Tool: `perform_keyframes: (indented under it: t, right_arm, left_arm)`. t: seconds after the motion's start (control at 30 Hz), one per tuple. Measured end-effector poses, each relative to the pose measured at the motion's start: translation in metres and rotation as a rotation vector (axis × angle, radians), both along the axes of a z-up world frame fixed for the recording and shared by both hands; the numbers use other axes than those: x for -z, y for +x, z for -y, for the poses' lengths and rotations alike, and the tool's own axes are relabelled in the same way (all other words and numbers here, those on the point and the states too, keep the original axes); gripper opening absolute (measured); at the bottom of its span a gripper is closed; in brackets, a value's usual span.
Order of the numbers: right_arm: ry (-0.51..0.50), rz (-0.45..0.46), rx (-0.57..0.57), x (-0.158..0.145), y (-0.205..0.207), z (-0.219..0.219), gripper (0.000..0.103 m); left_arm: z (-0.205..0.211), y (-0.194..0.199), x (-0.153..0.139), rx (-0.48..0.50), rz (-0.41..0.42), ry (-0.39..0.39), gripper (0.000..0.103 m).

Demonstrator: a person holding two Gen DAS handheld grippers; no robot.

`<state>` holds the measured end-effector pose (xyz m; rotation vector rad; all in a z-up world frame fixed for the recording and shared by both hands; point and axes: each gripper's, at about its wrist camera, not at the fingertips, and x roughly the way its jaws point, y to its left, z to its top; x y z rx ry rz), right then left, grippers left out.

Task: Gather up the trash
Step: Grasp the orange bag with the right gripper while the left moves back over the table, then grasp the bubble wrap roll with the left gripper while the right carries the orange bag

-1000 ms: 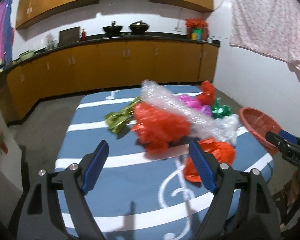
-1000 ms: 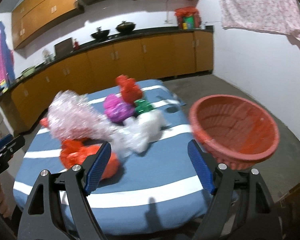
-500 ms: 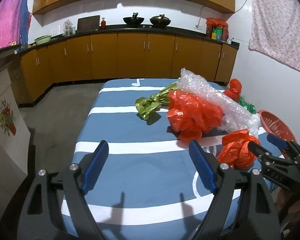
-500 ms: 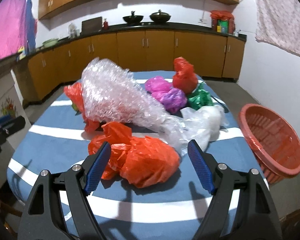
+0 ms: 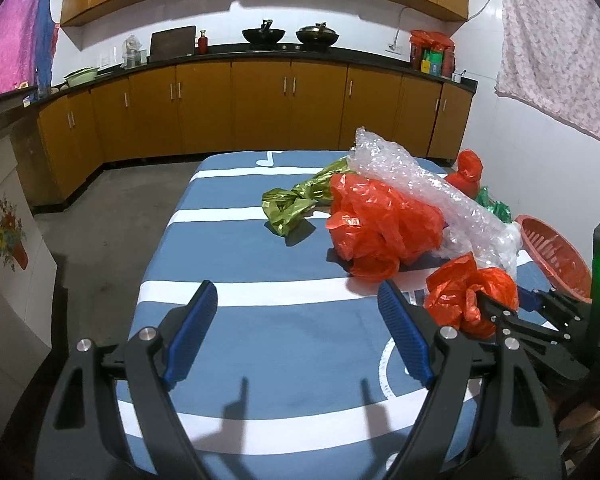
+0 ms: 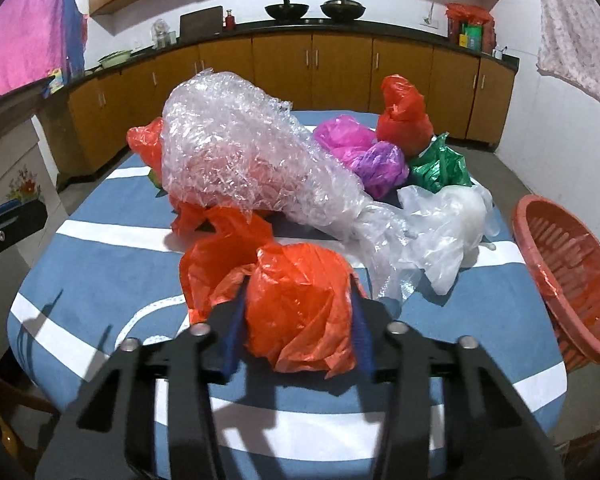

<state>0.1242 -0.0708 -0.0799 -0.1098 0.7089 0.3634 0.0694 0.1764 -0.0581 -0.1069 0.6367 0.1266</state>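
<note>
A crumpled orange plastic bag [image 6: 296, 308] lies at the near edge of the blue striped table [image 6: 80, 280]. My right gripper [image 6: 298, 300] has the bag between its blue pads, which press into both sides as the jaws are closing. In the left wrist view the same bag [image 5: 468, 296] sits in the right gripper [image 5: 500, 304]. My left gripper [image 5: 296, 296] is open over bare cloth with nothing between its fingers. A red plastic basket [image 6: 568, 272] hangs off the table's right edge.
Behind the held bag lie a big roll of bubble wrap [image 6: 240, 160], a clear bag [image 6: 448, 224], pink [image 6: 340, 136], purple [image 6: 384, 168], green [image 6: 440, 168] and red [image 6: 404, 116] bags. A second orange bag [image 5: 380, 228] and green-gold foil [image 5: 292, 204] lie mid-table. Kitchen cabinets line the back wall.
My right gripper swung from facing the basket to the orange bag, came down on it and closed around it. The left gripper drew back a little and stayed open.
</note>
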Motion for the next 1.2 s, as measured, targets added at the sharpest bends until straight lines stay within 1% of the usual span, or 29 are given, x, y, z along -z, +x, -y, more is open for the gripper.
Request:
perform_keyframes:
  t: [0.07,0.23,0.43,0.63,0.77,0.83,0.93,1.0,1.03,1.1,1.13,1.17,1.2]
  right_arm:
    - [0.008,0.001,0.000,-0.003,-0.002,0.002,0.031]
    - [0.016,0.037,0.009,-0.017,-0.013,0.014,0.030]
    - [-0.016,0.072,0.044,-0.027,-0.024,0.038,0.030]
    - [-0.042,0.123,0.151,-0.037,-0.025,0.072,0.030]
    - [-0.031,0.142,0.216,-0.045,-0.022,0.093,0.030]
    - [-0.028,0.151,0.240,-0.047,-0.021,0.102,0.030]
    - [-0.023,0.157,0.268,-0.049,-0.017,0.114,0.030]
    - [-0.020,0.156,0.281,-0.049,-0.015,0.121,0.030]
    - [-0.020,0.155,0.284,-0.049,-0.015,0.123,0.030]
    - [-0.021,0.153,0.291,-0.048,-0.015,0.128,0.030]
    - [-0.024,0.151,0.295,-0.047,-0.014,0.130,0.030]
    - [-0.026,0.151,0.297,-0.047,-0.014,0.132,0.030]
    - [-0.028,0.149,0.300,-0.046,-0.014,0.134,0.030]
  left_arm:
    - [0.002,0.000,-0.001,0.004,0.002,-0.005,0.081]
    - [0.012,0.002,-0.009,0.028,0.019,-0.027,0.081]
    - [0.038,0.010,-0.022,0.084,0.047,-0.053,0.081]
    - [0.067,0.026,-0.027,0.124,0.043,-0.078,0.080]
    - [0.085,0.039,-0.028,0.138,0.032,-0.097,0.075]
    - [0.094,0.048,-0.029,0.148,0.027,-0.108,0.074]
    - [0.103,0.059,-0.028,0.160,0.018,-0.108,0.071]
    - [0.108,0.069,-0.024,0.161,0.000,-0.101,0.067]
    - [0.110,0.075,-0.022,0.160,-0.013,-0.098,0.063]
    - [0.113,0.088,-0.016,0.158,-0.051,-0.097,0.052]
    - [0.113,0.092,-0.013,0.158,-0.067,-0.101,0.041]
    - [0.112,0.097,-0.009,0.160,-0.092,-0.115,0.028]
    - [0.111,0.100,-0.007,0.161,-0.107,-0.128,0.021]
